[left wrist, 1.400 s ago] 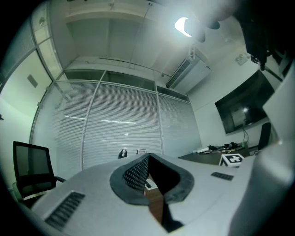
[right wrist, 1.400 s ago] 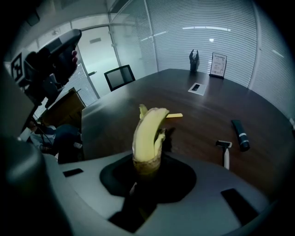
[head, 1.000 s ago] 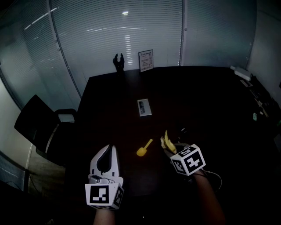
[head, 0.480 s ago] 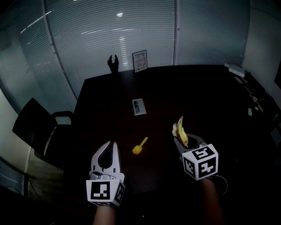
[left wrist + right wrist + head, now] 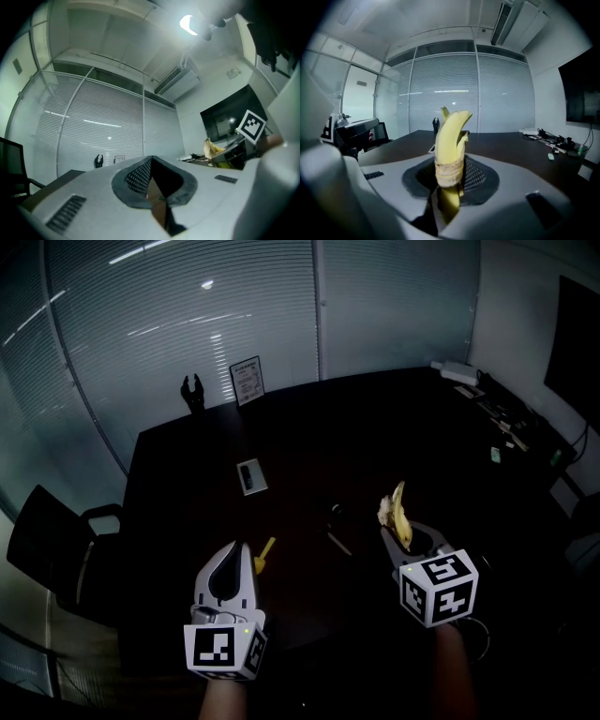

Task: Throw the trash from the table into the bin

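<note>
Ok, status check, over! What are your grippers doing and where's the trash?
Right gripper shut on banana peel, above table. Left gripper shut, empty. Yellow scoop lies on table. Bin not in sight.

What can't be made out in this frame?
Bin: in no view.
Yellow scoop: head view, mostly behind left claw.
Small dark items on the table: head view, too dim to identify.
Framed card: head view, print too small.
Banana peel, lower end: right gripper view, inside right claw.
</note>
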Available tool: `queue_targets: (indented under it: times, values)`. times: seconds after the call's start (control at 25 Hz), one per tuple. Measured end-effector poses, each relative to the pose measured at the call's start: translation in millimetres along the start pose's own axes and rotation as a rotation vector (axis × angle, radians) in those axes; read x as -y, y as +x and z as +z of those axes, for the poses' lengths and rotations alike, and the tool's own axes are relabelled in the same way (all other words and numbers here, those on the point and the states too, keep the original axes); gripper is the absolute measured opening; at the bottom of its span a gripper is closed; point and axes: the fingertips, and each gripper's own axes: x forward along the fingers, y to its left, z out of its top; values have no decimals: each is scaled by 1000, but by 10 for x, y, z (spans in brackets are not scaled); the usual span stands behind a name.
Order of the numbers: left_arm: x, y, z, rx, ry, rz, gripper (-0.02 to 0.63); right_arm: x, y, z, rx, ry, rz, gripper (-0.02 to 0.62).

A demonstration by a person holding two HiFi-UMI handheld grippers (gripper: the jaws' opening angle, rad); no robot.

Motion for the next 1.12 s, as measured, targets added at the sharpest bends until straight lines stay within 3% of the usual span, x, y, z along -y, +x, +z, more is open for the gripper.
queue_targets:
  times: [0.16,0.4,0.72,0.92,1.12]
  values:
    - [560,207,27,0,-11,-97,0,479,-437,-71,29,33,-94,95]
    - [1788,441,64,0,-30,-209,0,1488,-1291,-307,55,69,-212,95]
    - [3401,589,200,23,-40,-260,0,2699,-2262,-553,96,67,-262,95]
    - [4048,631,147,25,-51,-270,0,3102,-2555,-739,108,61,-284,95]
    - [4344,746,177,7,-49,-323,0,3327,-2778,-810,121,93,-358,95]
